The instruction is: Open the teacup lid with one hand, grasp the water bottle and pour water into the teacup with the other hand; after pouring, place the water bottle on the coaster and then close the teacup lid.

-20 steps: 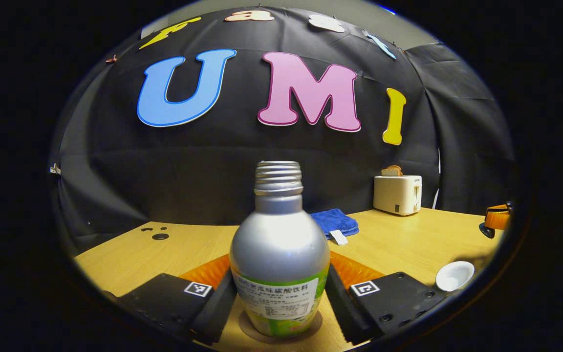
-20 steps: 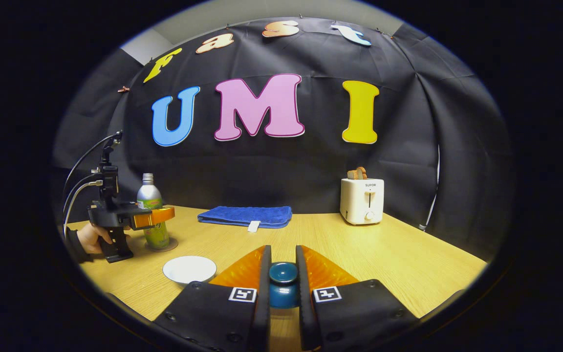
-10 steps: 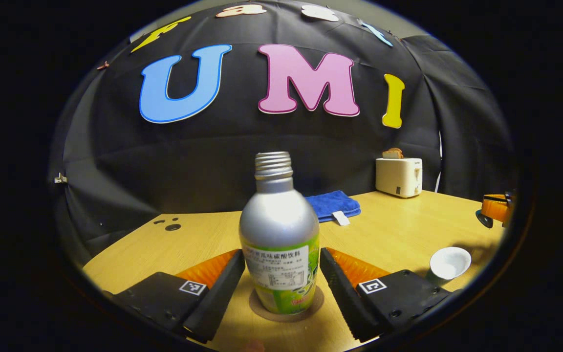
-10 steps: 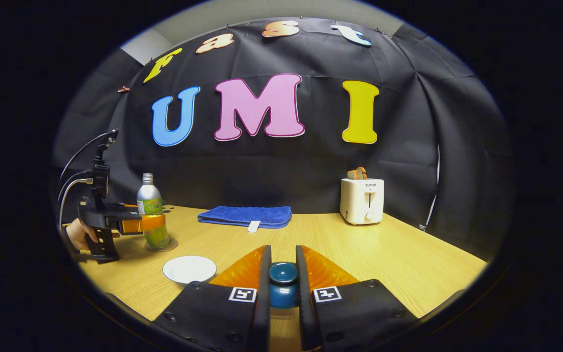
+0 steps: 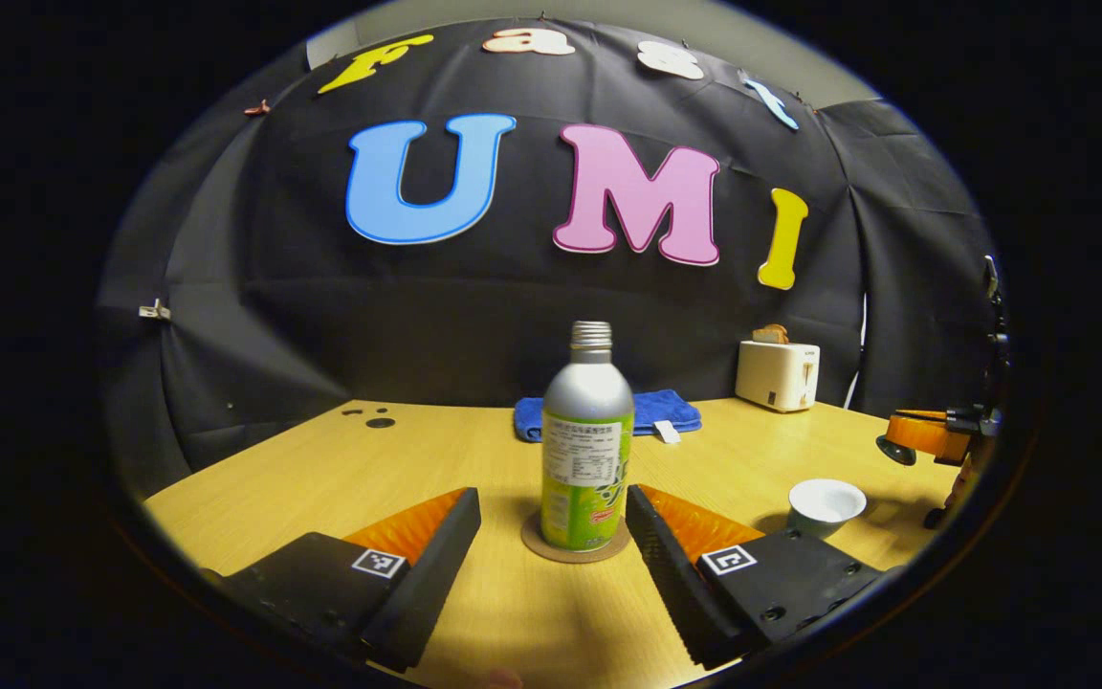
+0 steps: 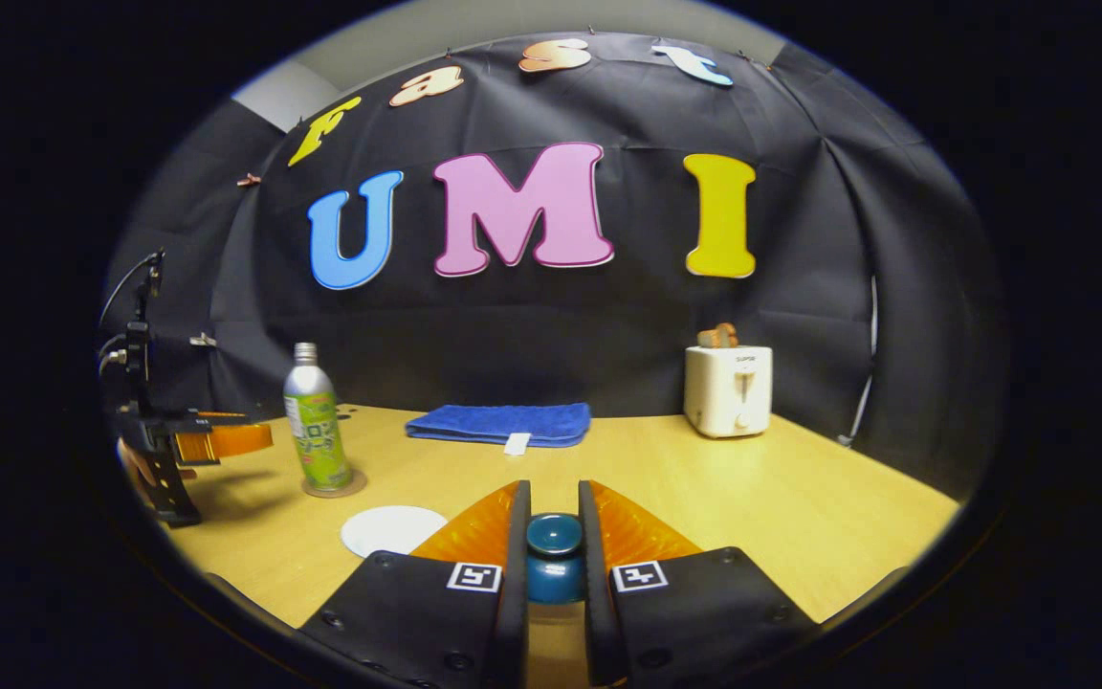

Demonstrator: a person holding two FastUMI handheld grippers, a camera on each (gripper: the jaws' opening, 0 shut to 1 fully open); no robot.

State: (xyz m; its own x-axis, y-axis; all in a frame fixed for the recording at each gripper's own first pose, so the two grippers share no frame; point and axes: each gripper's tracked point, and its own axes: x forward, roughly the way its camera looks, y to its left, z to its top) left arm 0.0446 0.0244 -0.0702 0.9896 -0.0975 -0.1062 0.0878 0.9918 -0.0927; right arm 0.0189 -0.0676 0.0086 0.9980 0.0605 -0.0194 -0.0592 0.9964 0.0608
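Note:
A silver bottle point(image 5: 587, 435) with a green label and no cap stands upright on a round brown coaster point(image 5: 575, 543). My left gripper point(image 5: 553, 522) is open and just short of it, with nothing between its fingers. To the right, the white teacup point(image 5: 826, 503) stands uncovered. My right gripper point(image 6: 554, 536) is shut on the dark blue knob of the teacup lid point(image 6: 554, 553), held up off the table. In the right gripper view the teacup point(image 6: 393, 528) sits left of my fingers, the bottle point(image 6: 317, 421) farther left, and the left gripper point(image 6: 216, 440) beside it, held by a hand.
A folded blue towel point(image 6: 498, 423) lies at the back of the wooden table point(image 6: 752, 498). At the back right stands a white toaster point(image 6: 728, 388) with bread in it. Small dark holes point(image 5: 374, 419) mark the table's far left corner.
My left gripper has opened off the bottle and drawn back from it, leaving it on the coaster. The right gripper keeps the lid and has barely moved.

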